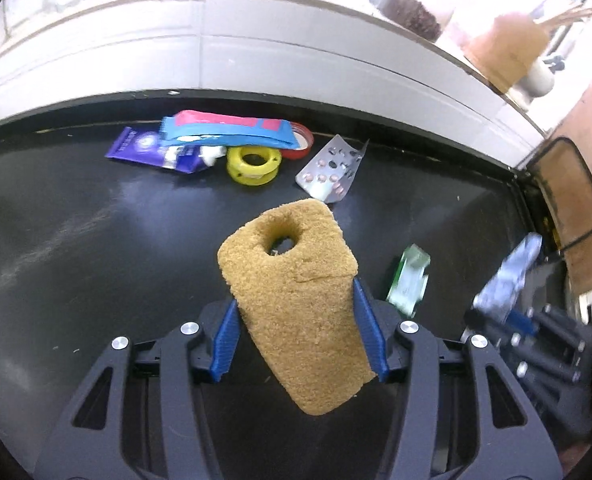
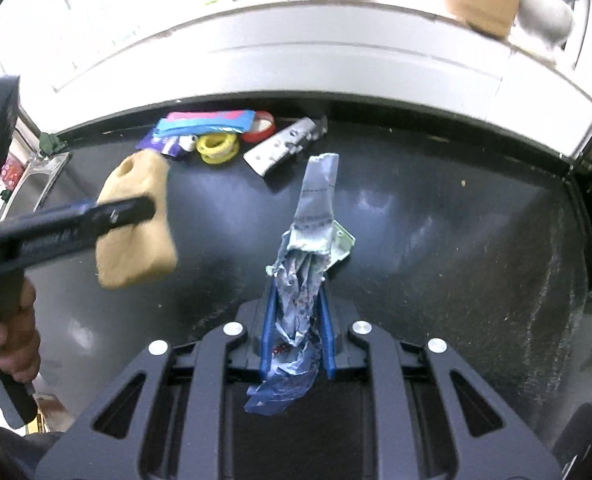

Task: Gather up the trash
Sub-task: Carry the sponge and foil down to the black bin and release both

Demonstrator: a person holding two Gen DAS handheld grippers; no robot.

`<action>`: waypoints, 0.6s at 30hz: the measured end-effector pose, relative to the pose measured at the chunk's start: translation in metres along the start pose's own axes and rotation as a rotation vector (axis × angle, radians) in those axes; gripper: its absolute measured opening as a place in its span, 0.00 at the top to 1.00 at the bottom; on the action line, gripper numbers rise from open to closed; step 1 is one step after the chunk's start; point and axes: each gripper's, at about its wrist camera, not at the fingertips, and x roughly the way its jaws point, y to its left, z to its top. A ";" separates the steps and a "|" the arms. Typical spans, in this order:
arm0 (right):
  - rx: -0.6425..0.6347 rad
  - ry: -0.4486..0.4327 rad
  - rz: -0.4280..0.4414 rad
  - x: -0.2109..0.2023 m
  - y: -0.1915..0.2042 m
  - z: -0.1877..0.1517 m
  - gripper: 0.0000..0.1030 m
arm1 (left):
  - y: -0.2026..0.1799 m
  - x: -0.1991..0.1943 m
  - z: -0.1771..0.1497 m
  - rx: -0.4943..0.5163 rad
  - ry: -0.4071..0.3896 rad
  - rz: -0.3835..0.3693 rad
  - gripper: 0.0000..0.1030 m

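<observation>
The left gripper squeezes a tan, coarse sponge block with a hole above the black table. The right gripper pinches a crumpled silver-blue wrapper, its print unreadable. Only the right view shows the person's left hand.

You have a black tabletop under you, dusty and scuffed in streaks. Along its far edge lies a cluster: a purple packet with a blue-and-pink wrapper resting over it, a yellow ring just beside, a red tape roll behind, and a blister pack (partly emptied). Nearer, a small green packet lies apart.
</observation>
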 end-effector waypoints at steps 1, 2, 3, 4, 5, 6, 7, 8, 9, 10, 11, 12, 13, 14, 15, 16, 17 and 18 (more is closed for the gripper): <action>0.003 -0.001 0.004 -0.002 0.003 0.000 0.81 | 0.002 -0.004 -0.005 0.006 -0.001 0.007 0.50; 0.005 -0.002 0.006 -0.005 0.005 -0.001 0.81 | 0.004 -0.005 -0.007 0.005 0.001 0.010 0.50; 0.006 -0.005 0.009 -0.009 0.009 -0.002 0.81 | 0.010 -0.010 -0.013 0.000 0.002 0.015 0.50; 0.003 -0.011 0.009 -0.013 0.013 -0.002 0.81 | 0.013 -0.010 -0.017 -0.003 0.005 0.017 0.50; 0.000 -0.015 0.010 -0.016 0.016 -0.002 0.81 | 0.017 -0.014 -0.021 -0.006 0.006 0.019 0.50; -0.007 -0.021 0.012 -0.020 0.020 -0.003 0.81 | 0.023 -0.018 -0.027 -0.012 0.004 0.025 0.50; -0.011 -0.024 0.014 -0.022 0.023 -0.004 0.81 | 0.027 -0.020 -0.031 -0.014 0.004 0.028 0.50; -0.017 -0.028 0.017 -0.025 0.028 -0.004 0.81 | 0.031 -0.023 -0.034 -0.018 0.005 0.032 0.50; -0.023 -0.030 0.020 -0.026 0.032 -0.003 0.81 | 0.033 -0.024 -0.037 -0.020 0.004 0.036 0.50; -0.027 -0.030 0.023 -0.027 0.036 -0.003 0.81 | 0.038 -0.028 -0.040 -0.023 0.000 0.042 0.50; -0.030 -0.031 0.029 -0.028 0.039 -0.003 0.81 | 0.042 -0.032 -0.043 -0.024 -0.004 0.047 0.50; -0.033 -0.032 0.034 -0.028 0.043 -0.002 0.81 | 0.044 -0.034 -0.045 -0.024 -0.007 0.051 0.50; -0.040 -0.033 0.041 -0.029 0.049 -0.002 0.81 | 0.047 -0.038 -0.048 -0.025 -0.013 0.057 0.50; -0.048 -0.035 0.048 -0.031 0.054 -0.001 0.81 | 0.051 -0.042 -0.050 -0.027 -0.021 0.063 0.50; -0.054 -0.035 0.053 -0.031 0.059 0.000 0.81 | 0.053 -0.045 -0.052 -0.029 -0.027 0.068 0.50; -0.068 -0.035 0.065 -0.031 0.068 0.002 0.81 | 0.058 -0.050 -0.055 -0.033 -0.038 0.076 0.50; -0.078 -0.035 0.076 -0.031 0.074 0.004 0.81 | 0.063 -0.055 -0.058 -0.036 -0.047 0.085 0.50; -0.093 -0.033 0.092 -0.031 0.084 0.007 0.81 | 0.066 -0.059 -0.061 -0.038 -0.055 0.093 0.50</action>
